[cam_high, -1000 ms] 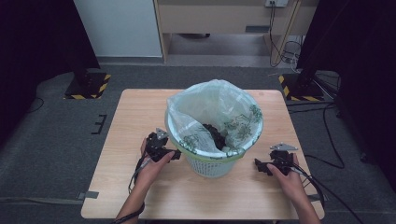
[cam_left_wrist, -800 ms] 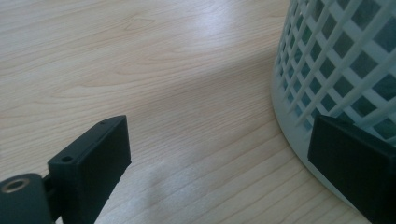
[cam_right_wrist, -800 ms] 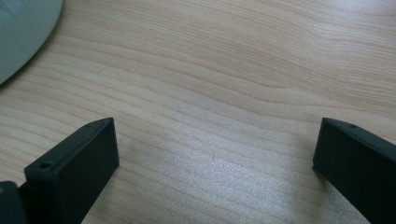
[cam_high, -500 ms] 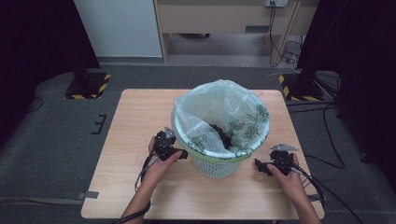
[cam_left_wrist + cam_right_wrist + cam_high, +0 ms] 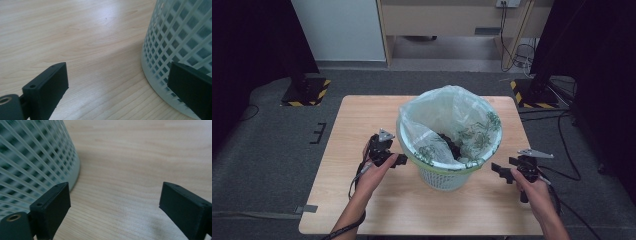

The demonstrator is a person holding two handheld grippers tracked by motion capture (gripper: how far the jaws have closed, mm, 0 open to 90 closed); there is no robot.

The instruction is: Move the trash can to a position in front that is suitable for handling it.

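Both the left hand-held gripper and the right hand-held gripper, which has just narrowed slightly, gape wide and empty at nine and three o'clock of the bin, mid-counter. Uneven pulls could tear its bag or tip it.

A light wooden desk stands on a grey carpeted floor. Behind it are a pale white panel, a beige wooden cabinet, black-and-yellow striped stand bases and trailing black cables.

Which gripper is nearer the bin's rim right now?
Left. The left gripper sits just beside the basket, under its bag-covered rim; the right gripper hangs clearly apart on the other side.
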